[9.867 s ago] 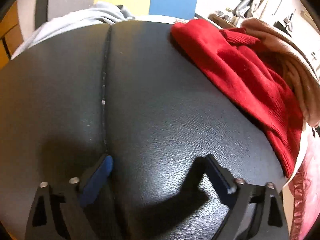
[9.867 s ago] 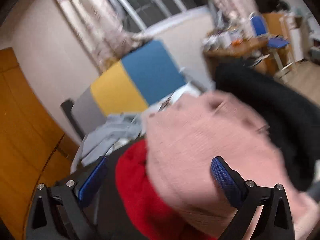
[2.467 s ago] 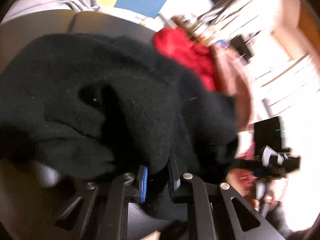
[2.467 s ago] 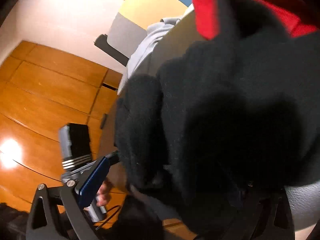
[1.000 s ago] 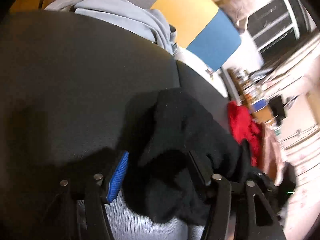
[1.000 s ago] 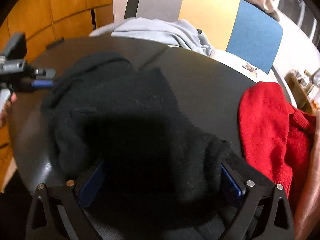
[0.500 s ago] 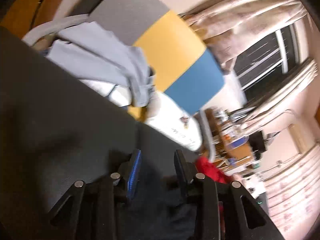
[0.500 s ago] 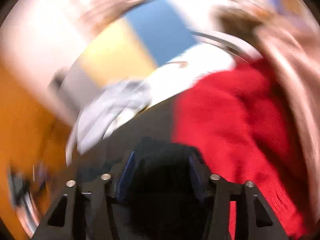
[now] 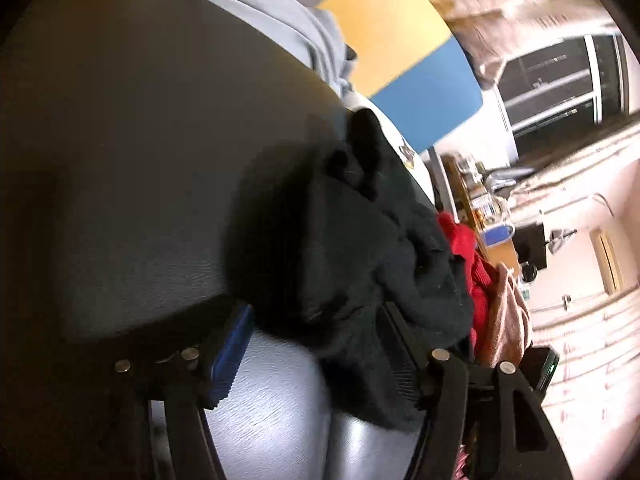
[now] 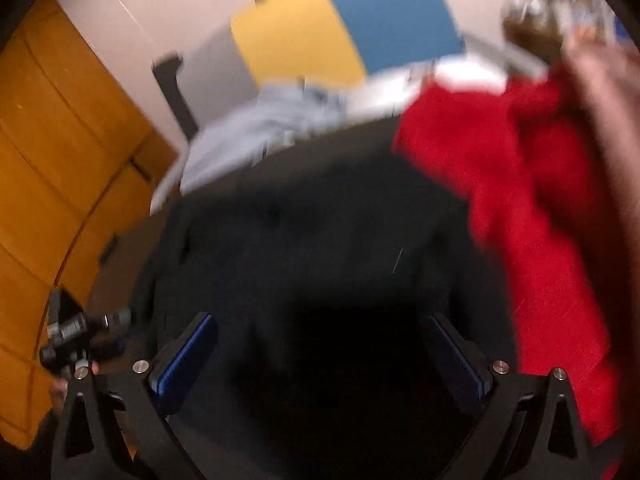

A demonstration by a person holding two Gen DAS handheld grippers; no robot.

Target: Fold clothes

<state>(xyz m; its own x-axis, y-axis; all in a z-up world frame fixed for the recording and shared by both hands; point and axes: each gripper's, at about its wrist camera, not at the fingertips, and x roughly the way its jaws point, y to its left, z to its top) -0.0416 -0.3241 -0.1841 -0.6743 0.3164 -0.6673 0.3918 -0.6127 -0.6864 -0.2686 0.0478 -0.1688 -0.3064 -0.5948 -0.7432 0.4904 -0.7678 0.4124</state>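
Observation:
A black garment [image 9: 360,248] lies bunched on the black leather surface [image 9: 140,160]. My left gripper [image 9: 316,356] sits at its near edge with jaws opening. A fold of the black cloth hangs between the fingers, close to the right one, and the blue left pad [image 9: 230,354] is clear of it. The right wrist view is blurred. There my right gripper [image 10: 320,360] hovers over the black garment [image 10: 312,256], jaws opening to very wide; the cloth spreads between them and neither pad presses it. A red sweater [image 10: 520,220] lies to the right.
A pink garment [image 9: 506,320] lies beyond the red sweater [image 9: 468,248]. A pale grey-blue garment [image 10: 272,124] is heaped at the far edge before a yellow and blue chair back [image 10: 340,20]. The left gripper [image 10: 80,332] shows at the left, with wooden panelling [image 10: 48,120] behind.
Both pairs of jaws have spread wide after being narrow on black cloth. Both views have swung back down onto the black garment on the surface.

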